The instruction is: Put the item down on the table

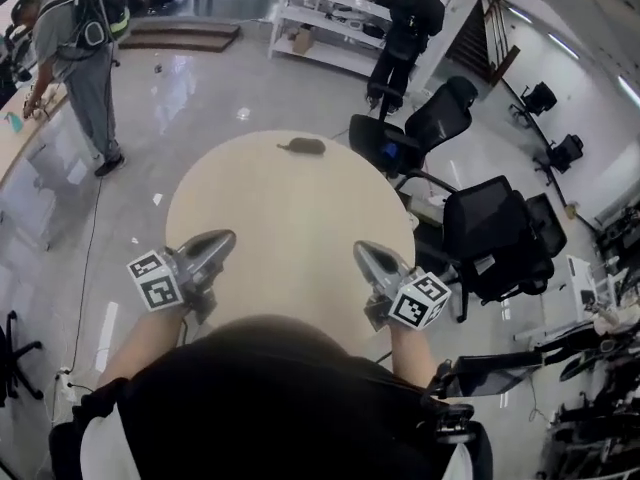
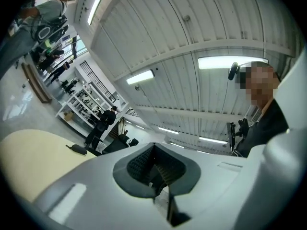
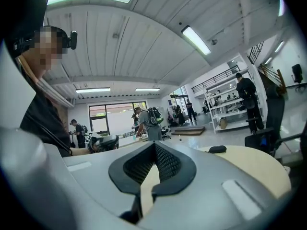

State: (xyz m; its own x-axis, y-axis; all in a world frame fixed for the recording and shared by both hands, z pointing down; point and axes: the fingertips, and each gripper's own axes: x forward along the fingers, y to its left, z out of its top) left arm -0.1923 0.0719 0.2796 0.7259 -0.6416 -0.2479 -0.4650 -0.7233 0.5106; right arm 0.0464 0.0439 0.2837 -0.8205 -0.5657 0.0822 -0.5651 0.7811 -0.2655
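Note:
A small dark grey item (image 1: 303, 146) lies on the far edge of the round beige table (image 1: 290, 258); it also shows as a dark lump in the left gripper view (image 2: 76, 149) and the right gripper view (image 3: 217, 149). My left gripper (image 1: 225, 238) hovers at the table's near left edge, close to my body, jaws shut and empty (image 2: 154, 150). Over the near right edge my right gripper (image 1: 362, 249) points across the table, its pads together with nothing between them (image 3: 154, 147). Both grippers are far from the item.
Black office chairs (image 1: 490, 228) crowd the table's right side. A person in grey (image 1: 80, 58) stands at a counter far left, and another in black (image 1: 405, 28) at white shelves (image 1: 330, 18) behind. Glossy floor surrounds the table.

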